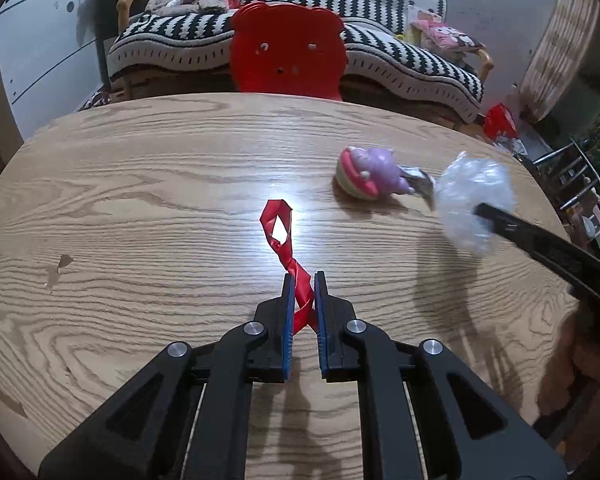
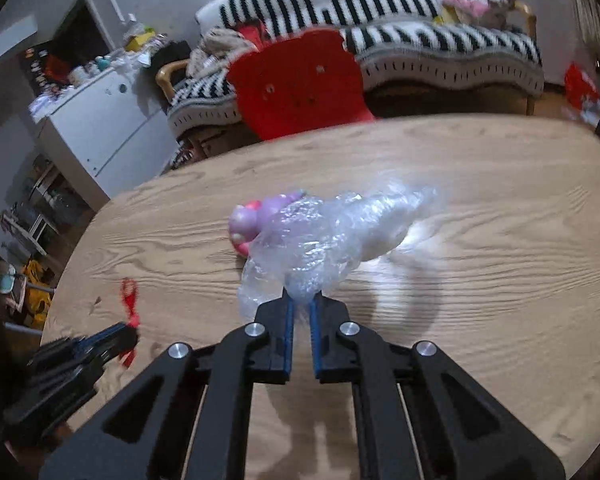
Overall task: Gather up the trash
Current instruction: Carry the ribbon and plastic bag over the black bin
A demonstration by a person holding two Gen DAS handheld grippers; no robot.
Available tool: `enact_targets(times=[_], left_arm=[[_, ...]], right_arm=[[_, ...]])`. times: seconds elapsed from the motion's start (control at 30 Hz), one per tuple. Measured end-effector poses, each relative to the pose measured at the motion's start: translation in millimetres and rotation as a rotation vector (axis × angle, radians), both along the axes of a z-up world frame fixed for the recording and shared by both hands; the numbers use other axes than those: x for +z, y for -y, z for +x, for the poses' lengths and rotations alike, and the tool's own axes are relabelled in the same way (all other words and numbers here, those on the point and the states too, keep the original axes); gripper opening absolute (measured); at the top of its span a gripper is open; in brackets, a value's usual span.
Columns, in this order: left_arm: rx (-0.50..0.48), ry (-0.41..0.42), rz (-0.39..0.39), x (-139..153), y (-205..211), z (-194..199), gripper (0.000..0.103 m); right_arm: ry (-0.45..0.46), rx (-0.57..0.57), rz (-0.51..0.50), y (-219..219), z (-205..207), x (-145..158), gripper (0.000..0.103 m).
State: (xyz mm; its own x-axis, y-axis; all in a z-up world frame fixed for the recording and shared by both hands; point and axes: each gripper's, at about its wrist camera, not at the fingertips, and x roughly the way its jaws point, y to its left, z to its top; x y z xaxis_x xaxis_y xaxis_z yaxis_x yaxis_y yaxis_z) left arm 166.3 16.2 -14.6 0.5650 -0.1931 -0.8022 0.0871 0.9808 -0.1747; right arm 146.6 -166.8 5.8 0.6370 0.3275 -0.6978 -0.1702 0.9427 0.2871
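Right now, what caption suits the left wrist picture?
Left gripper pinching a twisted red plastic strip above the wooden table.

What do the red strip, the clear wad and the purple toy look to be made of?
Red strip: thin glossy plastic film or ribbon, twisted and creased. Clear wad: crinkled transparent plastic wrap, with glinting folds. Purple toy: smooth moulded plastic or vinyl, soft sheen; which one is unclear.

One red ribbon (image 1: 288,248), one clear plastic wad (image 1: 474,196), one toy (image 1: 366,174), one red chair (image 1: 288,50)
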Motion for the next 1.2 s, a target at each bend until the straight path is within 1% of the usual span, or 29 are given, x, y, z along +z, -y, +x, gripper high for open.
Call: enact_targets(times=[0.13,0.2,0.37,0.57,0.7,0.73,0.87,1.0,1.07,1.1,1.2], left_arm=[[-0.04,0.022,0.006,8,17,-11,0.009],[-0.066,0.029,0.004,12,26,-18,0.009],[-0.146,0.04,-0.008,19,65,-38,0.009],[-0.264,0.071,-0.008,27,123,-64,0.009],[-0.349,0.091,-0.039,36,168,-78,0.009],[-0.363,0.097,-0.044,38,176,-80,0.009],[-0.462,0.12,-0.07,41,229,-96,0.009],[-0.547,0.111,-0.096,38,281,-112,0.009],[-0.605,0.102,-0.113,34,312,-124,0.009],[-0.622,0.1,-0.12,33,322,-128,0.009],[-0.711,0.086,-0.148,26,368,-150,0.009]], right_arm=[[0.044,0.013,-0.025,23,-36,25,0.008],[0.05,0.013,-0.044,35,-53,30,0.008],[0.032,-0.008,-0.09,74,-89,32,0.008],[0.034,-0.059,-0.138,127,-136,38,0.008],[0.043,-0.127,-0.155,175,-170,44,0.008],[0.041,-0.15,-0.16,190,-179,44,0.008],[0.028,-0.239,-0.159,245,-212,38,0.008],[0.01,-0.345,-0.147,305,-253,30,0.008],[0.002,-0.39,-0.142,329,-271,26,0.008],[-0.005,-0.416,-0.137,343,-282,22,0.008],[-0.03,-0.48,-0.11,378,-310,9,0.008]])
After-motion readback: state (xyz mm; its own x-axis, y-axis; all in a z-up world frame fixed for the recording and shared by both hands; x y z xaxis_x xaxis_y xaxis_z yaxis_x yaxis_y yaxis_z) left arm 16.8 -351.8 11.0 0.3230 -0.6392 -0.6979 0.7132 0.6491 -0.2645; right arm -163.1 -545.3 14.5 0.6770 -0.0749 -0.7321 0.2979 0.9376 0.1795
